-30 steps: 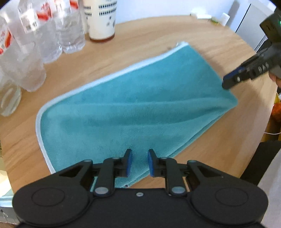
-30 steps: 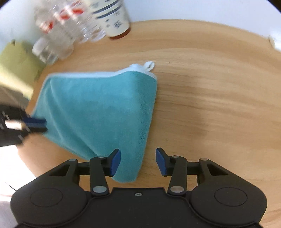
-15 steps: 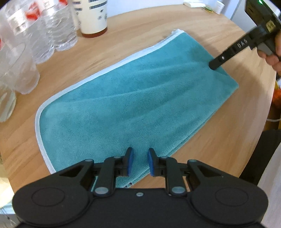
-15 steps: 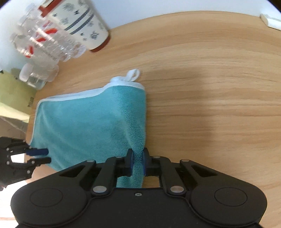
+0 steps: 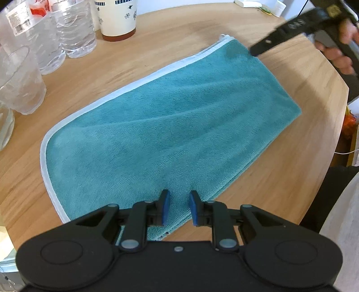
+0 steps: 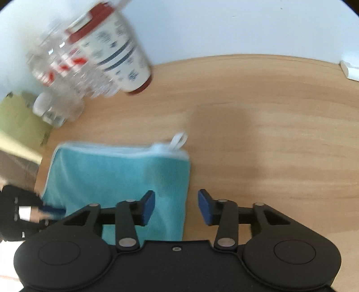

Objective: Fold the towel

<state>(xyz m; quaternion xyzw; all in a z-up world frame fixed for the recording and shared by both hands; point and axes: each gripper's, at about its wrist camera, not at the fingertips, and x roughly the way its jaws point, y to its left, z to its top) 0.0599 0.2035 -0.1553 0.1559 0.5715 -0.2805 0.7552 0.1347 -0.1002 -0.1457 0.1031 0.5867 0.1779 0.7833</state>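
Note:
A teal towel [image 5: 170, 125] with a white border lies folded in half on the round wooden table [image 5: 157, 38]. My left gripper [image 5: 178, 207] sits over the towel's near folded edge, jaws slightly apart with nothing between the pads. My right gripper [image 6: 176, 206] is open above the towel's [image 6: 116, 175] end with the hanging loop [image 6: 179, 139], one finger over the cloth and one over bare wood. It shows in the left wrist view [image 5: 280, 38] as a dark arm held above the far corner.
Several clear water bottles [image 5: 44, 40] and a patterned paper cup [image 5: 117, 18] stand at the table's far left. The table edge [image 5: 336, 134] curves close on the right. A small white object [image 5: 246, 3] lies at the far edge.
My right gripper has opened, let go of the towel's edge and lifted toward the loop corner. My left gripper has stayed over the near edge, the view slightly shifted.

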